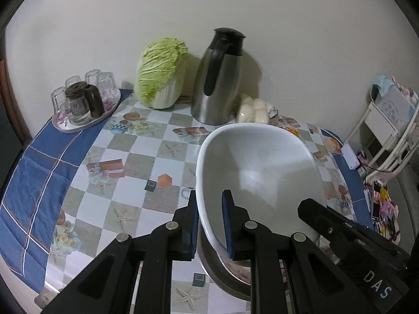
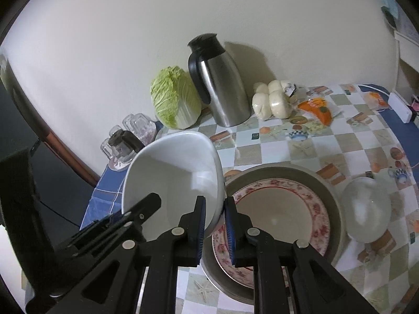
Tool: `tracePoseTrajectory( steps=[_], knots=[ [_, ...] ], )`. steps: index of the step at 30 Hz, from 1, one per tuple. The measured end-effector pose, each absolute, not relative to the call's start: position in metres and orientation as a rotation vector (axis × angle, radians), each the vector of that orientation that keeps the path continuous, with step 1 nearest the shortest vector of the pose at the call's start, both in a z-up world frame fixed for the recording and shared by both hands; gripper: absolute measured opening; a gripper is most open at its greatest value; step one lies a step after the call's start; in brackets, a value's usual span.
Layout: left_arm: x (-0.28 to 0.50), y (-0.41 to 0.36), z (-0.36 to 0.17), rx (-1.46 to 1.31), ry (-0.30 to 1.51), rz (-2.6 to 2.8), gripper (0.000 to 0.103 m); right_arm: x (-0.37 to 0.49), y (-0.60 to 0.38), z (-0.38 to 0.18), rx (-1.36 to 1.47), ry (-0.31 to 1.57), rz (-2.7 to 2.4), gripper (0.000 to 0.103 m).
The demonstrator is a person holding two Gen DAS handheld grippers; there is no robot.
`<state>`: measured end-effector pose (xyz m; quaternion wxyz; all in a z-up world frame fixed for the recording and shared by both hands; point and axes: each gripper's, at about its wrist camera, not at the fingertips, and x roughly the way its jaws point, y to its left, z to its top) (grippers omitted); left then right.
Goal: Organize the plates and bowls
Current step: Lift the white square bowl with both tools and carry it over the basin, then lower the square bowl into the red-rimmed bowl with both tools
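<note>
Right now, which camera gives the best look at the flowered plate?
The right wrist view. There the flowered plate lies in a grey dish, its red floral rim mostly visible beside the white bowl. In the left wrist view the white bowl covers it; only a strip of the grey dish shows beneath.

White bowl (image 1: pixel 262 162) looked glazed ceramic, smooth, glossy. Flowered plate (image 2: pixel 277 209) glossy ceramic too, on a matt grey-brown plate (image 2: pixel 332 196). Jug (image 1: pixel 217 83) was brushed steel with black plastic lid and handle. Checked tablecloth (image 1: pixel 146 162) shiny, plastic-like; blue cloth (image 1: pixel 31 183) matt, woven. Glasses (image 1: pixel 104 83) clear. Gripper pads (image 1: pixel 227 225) ribbed blue.
</note>
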<state>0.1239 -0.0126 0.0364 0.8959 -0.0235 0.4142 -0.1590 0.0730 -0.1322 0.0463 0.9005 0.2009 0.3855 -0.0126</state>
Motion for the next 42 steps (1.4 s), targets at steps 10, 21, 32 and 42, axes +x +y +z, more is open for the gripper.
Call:
tracePoseTrajectory(
  steps=[10, 21, 32, 42],
  knots=[
    [0.111, -0.041, 0.044, 0.009, 0.842, -0.331, 0.018, 0.055, -0.159, 0.046, 0.469, 0.783, -0.026, 0.017],
    [0.098, -0.073, 0.042, 0.058, 0.845, -0.36, 0.017, 0.038, -0.188, 0.045, 0.487, 0.788, -0.034, 0.017],
    [0.09, -0.097, 0.043, 0.102, 0.845, -0.376, 0.018, 0.026, -0.216, 0.046, 0.528, 0.778, -0.037, 0.017],
    [0.088, -0.11, 0.035, 0.126, 0.87, -0.384, 0.018, 0.022, -0.23, 0.042, 0.545, 0.79, -0.046, 0.017]
  ],
)
